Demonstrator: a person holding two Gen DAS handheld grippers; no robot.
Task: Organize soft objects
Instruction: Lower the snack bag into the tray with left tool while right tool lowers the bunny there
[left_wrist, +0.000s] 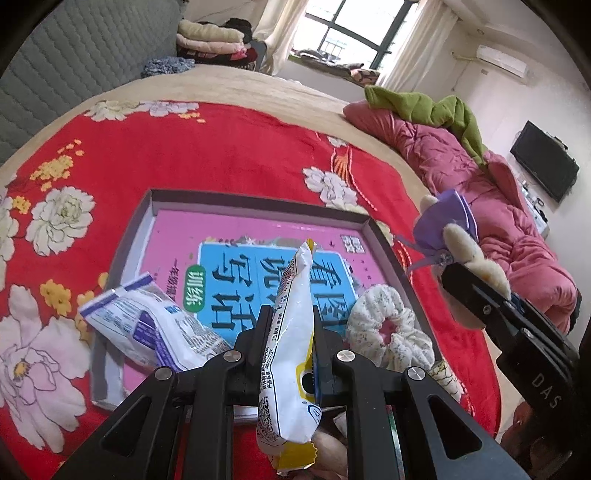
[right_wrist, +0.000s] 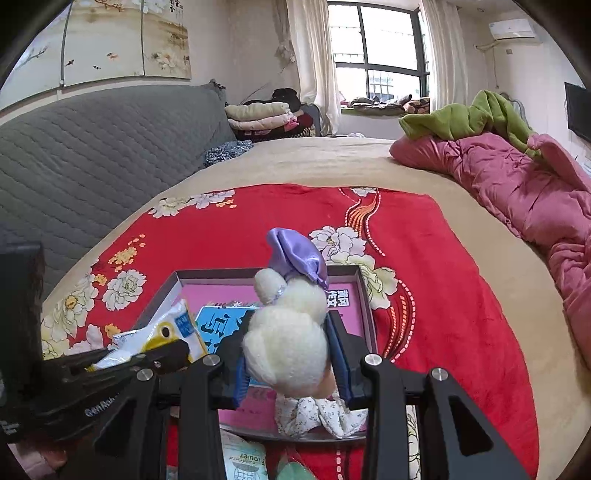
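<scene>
My left gripper (left_wrist: 291, 317) is shut on a white and yellow packet (left_wrist: 288, 387), which stands upright between the fingers over a shallow grey box (left_wrist: 258, 201) with a pink bottom. Inside the box lie a white and blue packet (left_wrist: 147, 325) at the left and a floral scrunchie (left_wrist: 388, 328) at the right. My right gripper (right_wrist: 288, 332) is shut on a cream plush toy (right_wrist: 284, 350) with a purple satin bow (right_wrist: 295, 254), held above the box (right_wrist: 207, 274) and the scrunchie (right_wrist: 321, 413). The left gripper (right_wrist: 166, 350) with its packet (right_wrist: 173, 328) shows at the left of the right wrist view.
The box sits on a red flowered blanket (right_wrist: 424, 295) on a bed. A pink quilt (right_wrist: 517, 192) with a green garment (right_wrist: 461, 118) lies along the right side. A grey padded headboard (right_wrist: 92, 158) is at the left. More small packets (right_wrist: 245, 461) lie in front of the box.
</scene>
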